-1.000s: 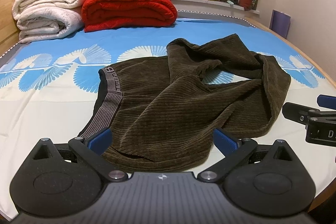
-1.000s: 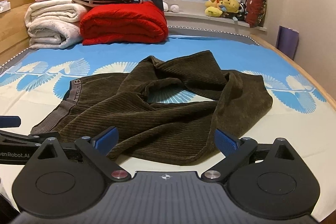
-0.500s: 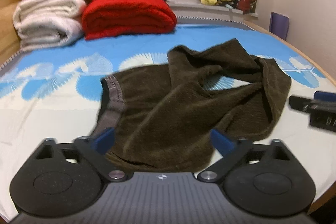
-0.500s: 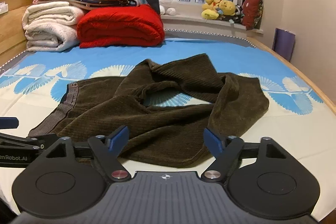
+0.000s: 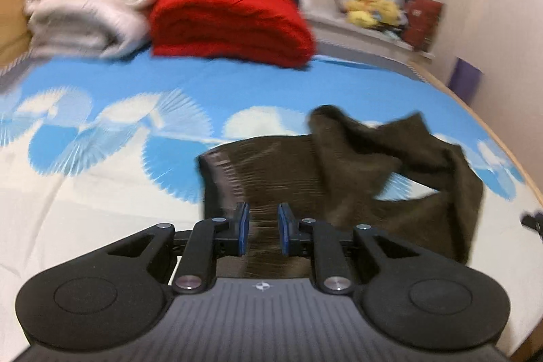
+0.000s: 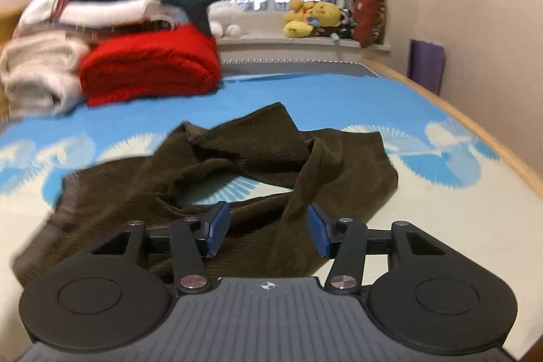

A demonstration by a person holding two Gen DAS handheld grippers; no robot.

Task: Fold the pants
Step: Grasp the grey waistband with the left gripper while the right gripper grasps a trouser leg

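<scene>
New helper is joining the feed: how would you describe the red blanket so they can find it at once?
Start at the bed with the blue and white sheet, then look to its far end below the window. The red blanket lies folded there, right of the cream blankets; it is the only bright red bundle in the stack.

Dark brown corduroy pants [image 6: 258, 178] are seen crumpled on the blue-patterned bed sheet [image 6: 339, 97], legs twisted in a loop, grey waistband [image 5: 220, 182] at the sheet's near left.

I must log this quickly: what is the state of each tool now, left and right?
Left tool: just closed to a narrow gap over the pants; grip cannot be told.
Right tool: half open, just been closing, pants between, not gripped.
</scene>
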